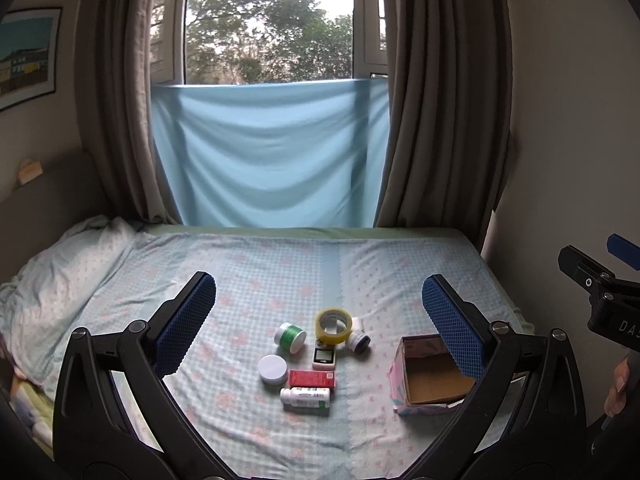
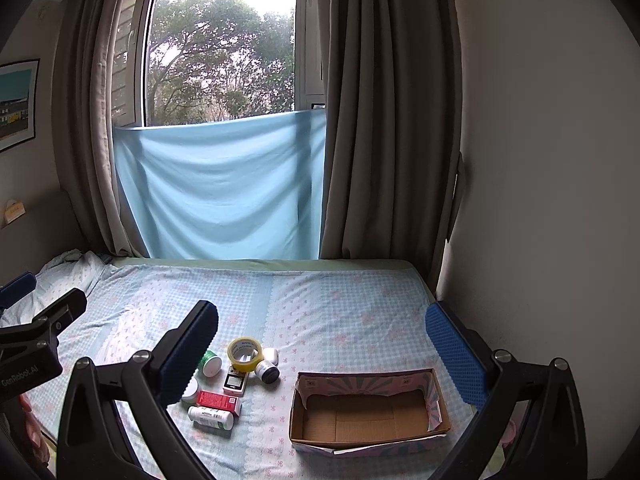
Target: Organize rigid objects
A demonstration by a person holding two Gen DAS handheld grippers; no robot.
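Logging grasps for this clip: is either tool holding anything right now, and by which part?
Nothing is held. The left tool and right tool are both open above the bed, with bare pads.

Daylight from the window (image 1: 268,20) blows out the sky; the room stays dim, the bed (image 1: 280,264) softly lit. Fisheye bends the curtains (image 2: 380,120), corners vignette black, slight overall softness.
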